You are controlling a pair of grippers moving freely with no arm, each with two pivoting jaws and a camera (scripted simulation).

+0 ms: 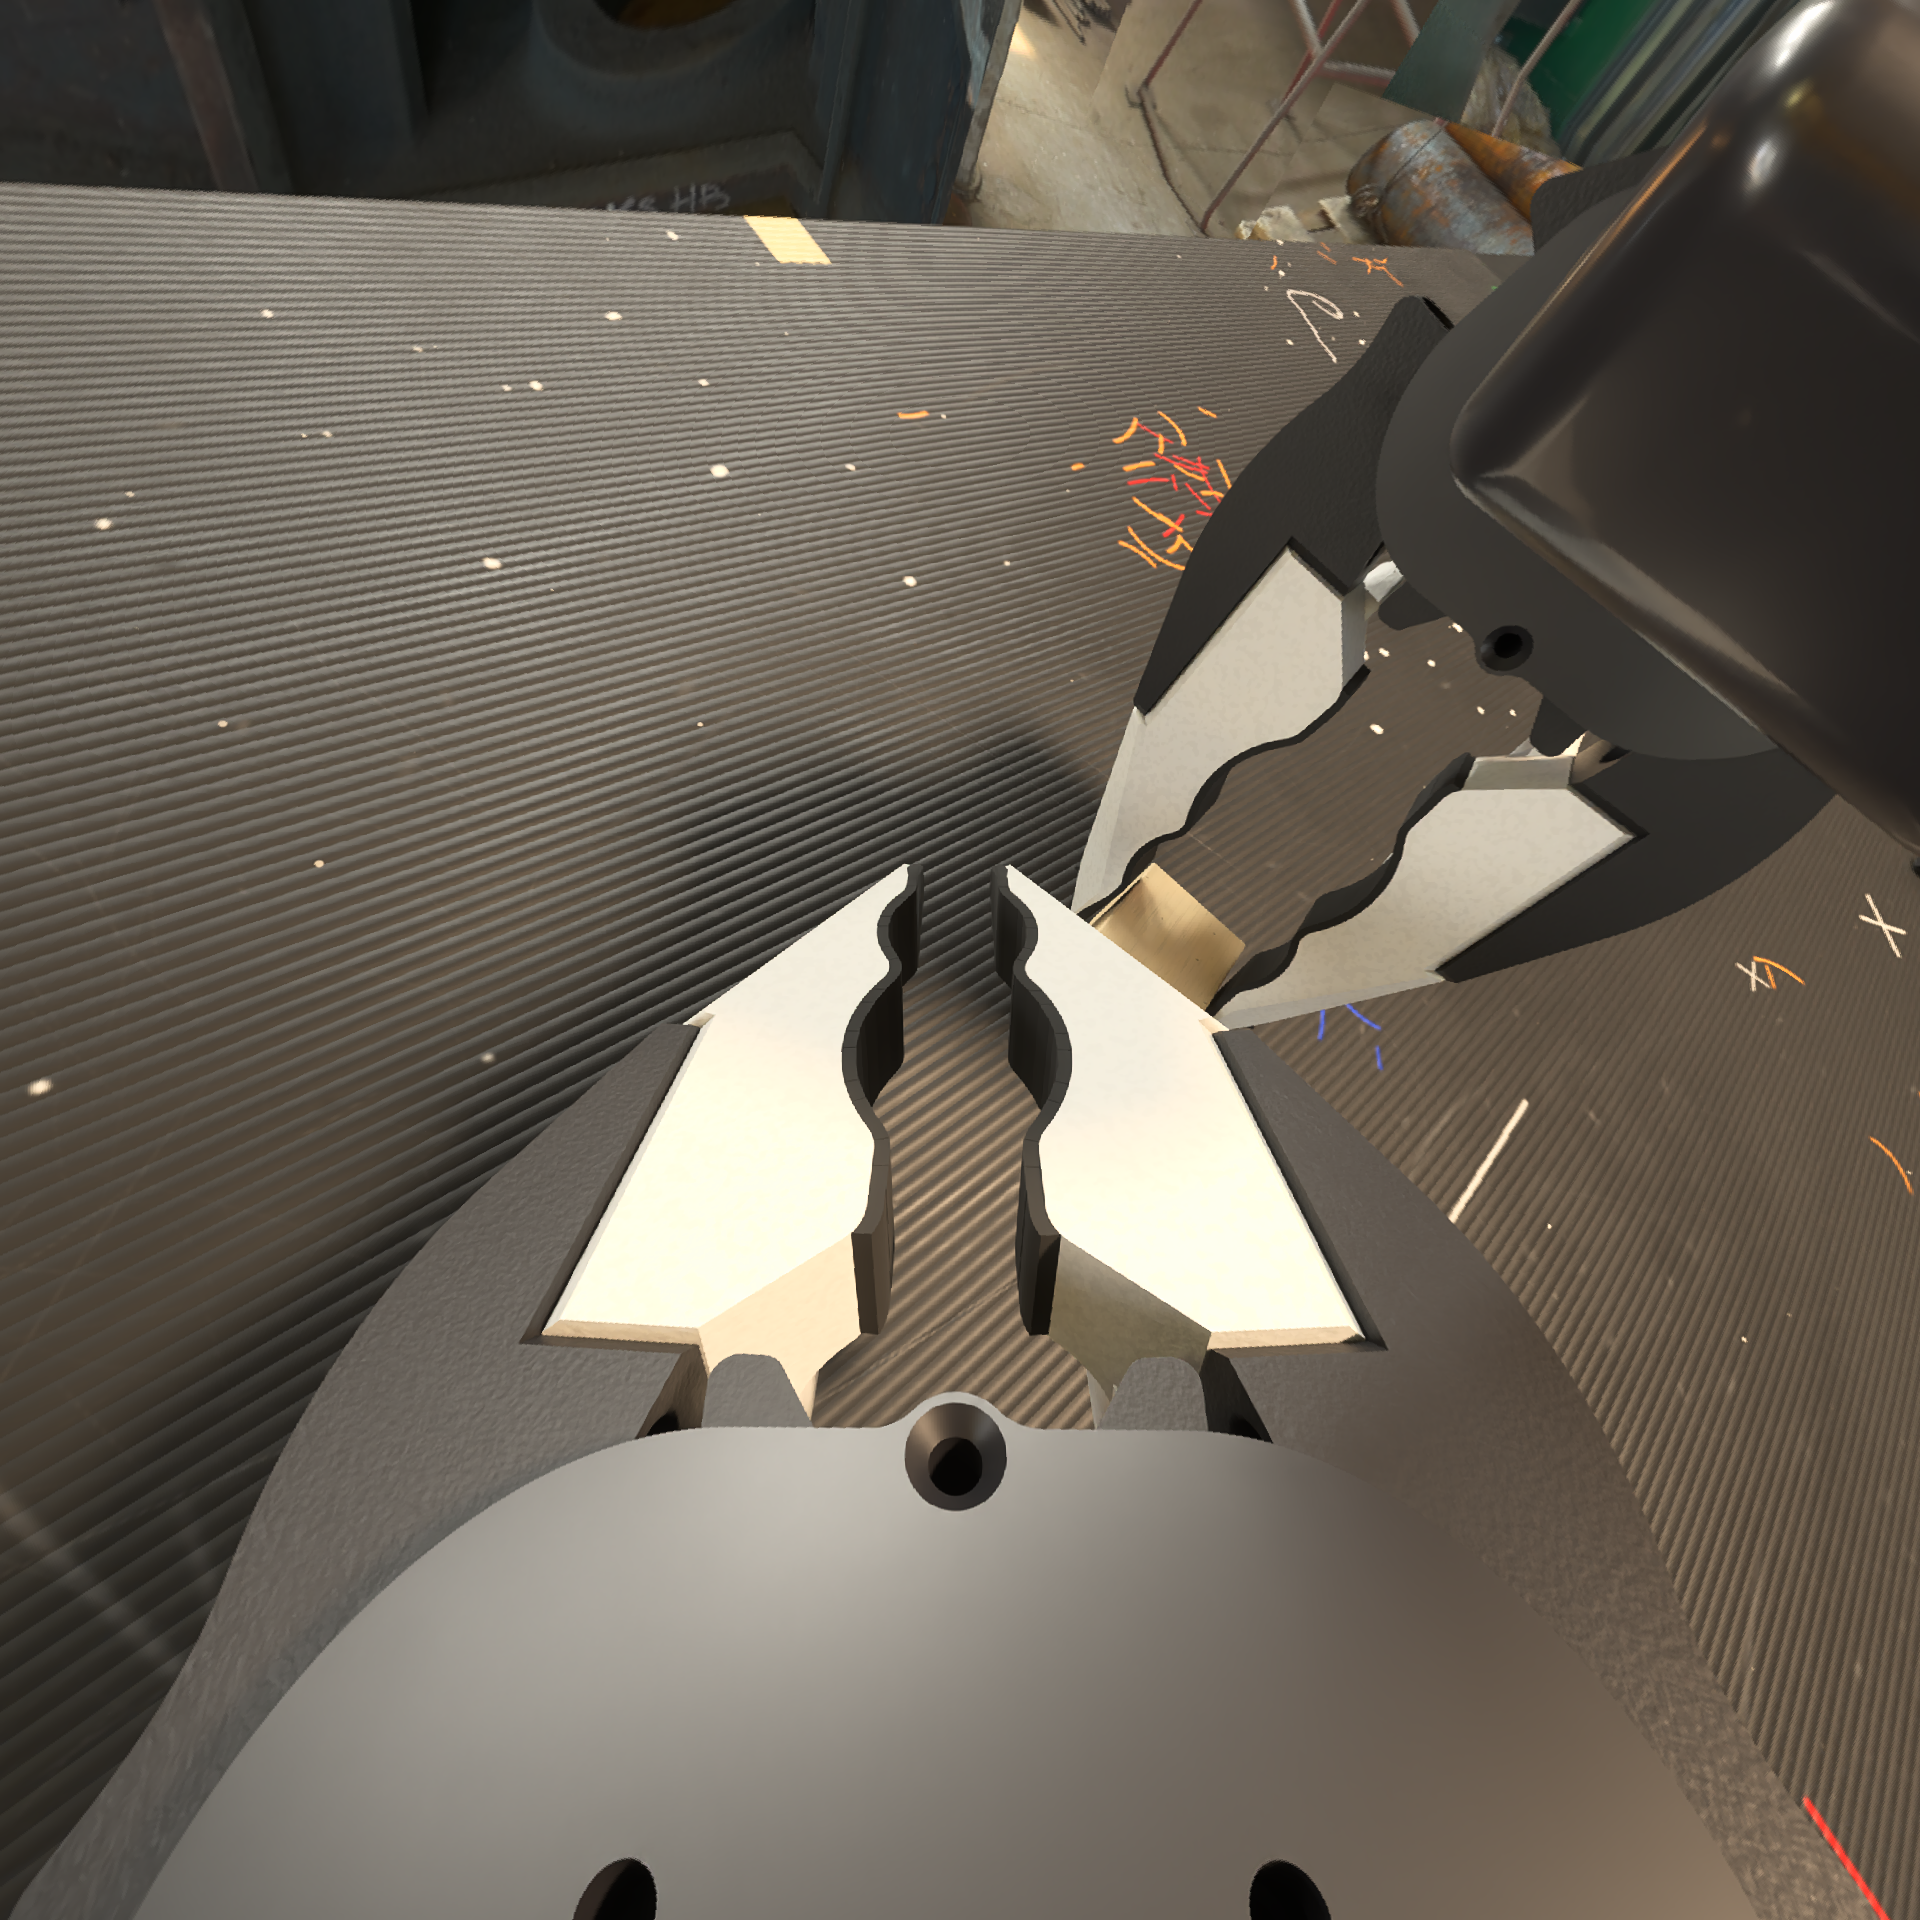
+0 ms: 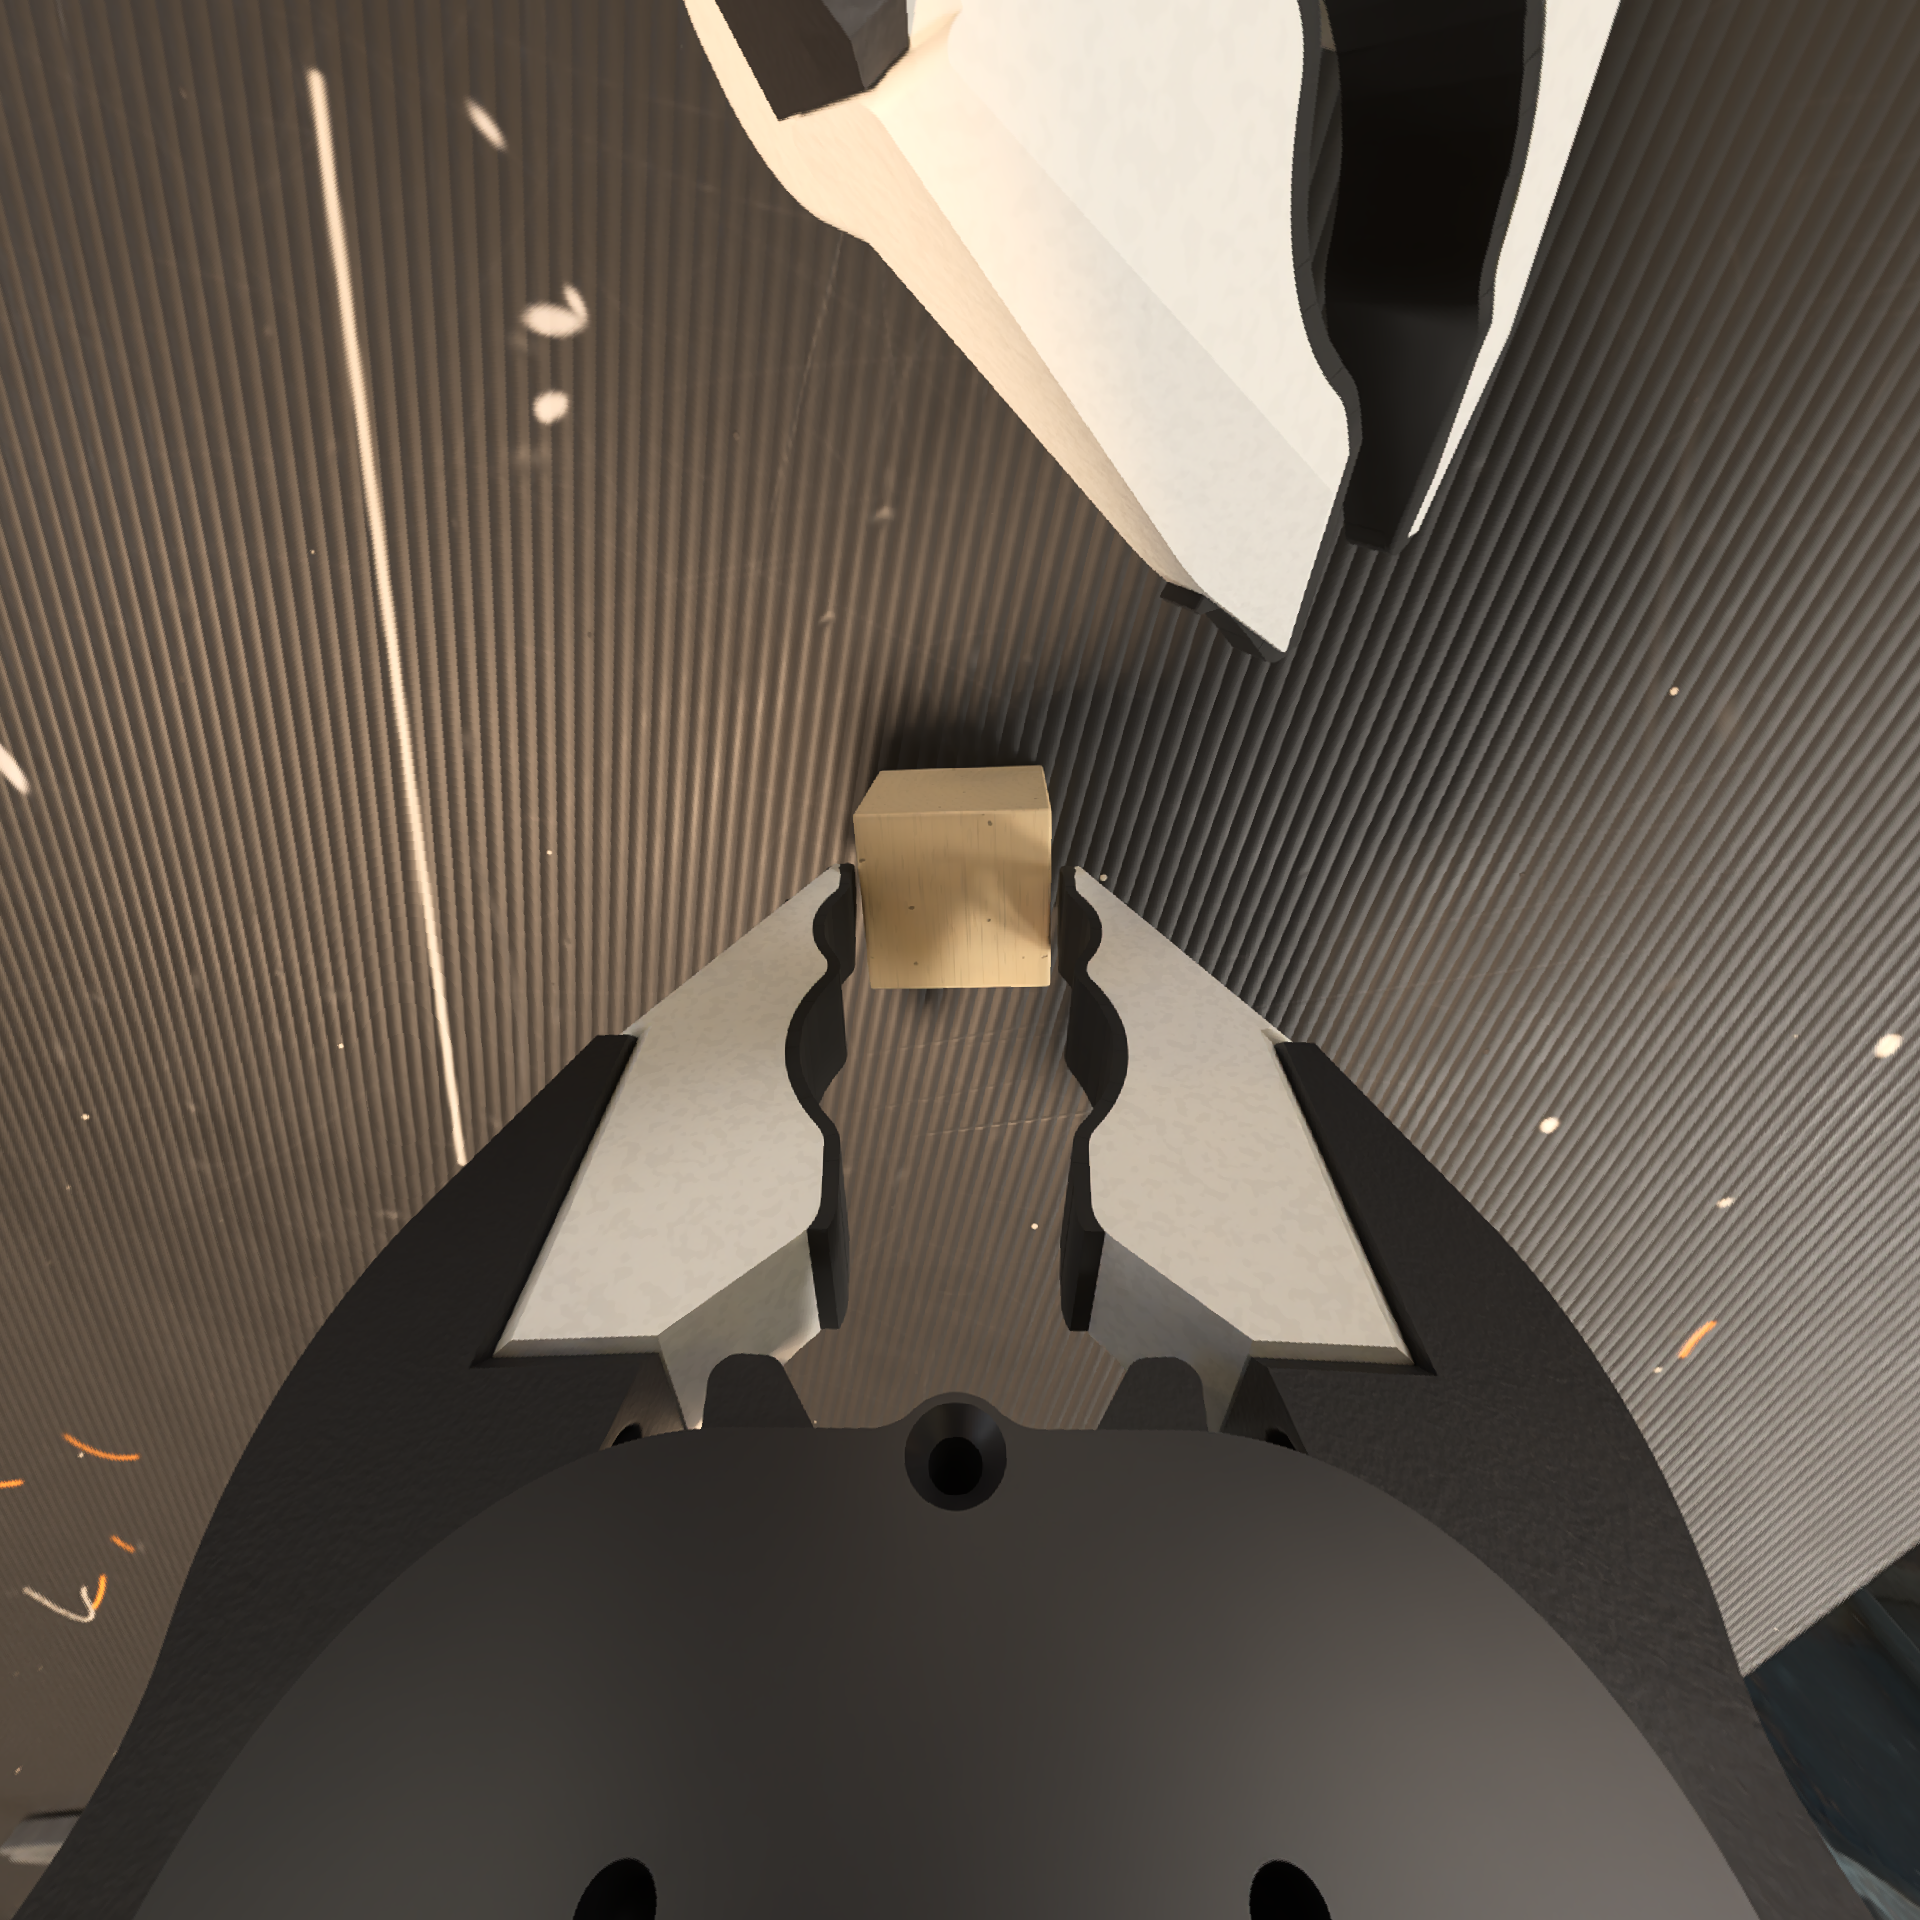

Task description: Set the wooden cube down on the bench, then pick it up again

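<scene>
Pale wooden cube (image 2: 956, 899) sits pinched between the right gripper's (image 2: 956, 883) fingertips above the dark ribbed bench (image 2: 312, 935); left gripper (image 1: 956, 883) near it, empty, jaws slightly parted.

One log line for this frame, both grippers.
right gripper: shut on wooden cube | left gripper: open, empty | bench: cube contact unclear

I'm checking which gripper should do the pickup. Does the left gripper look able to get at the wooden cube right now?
Probably not. The right gripper already has its fingers on both sides of the wooden cube, and the left gripper sits beside them with a narrow gap, aimed past the cube at bare bench.
</scene>
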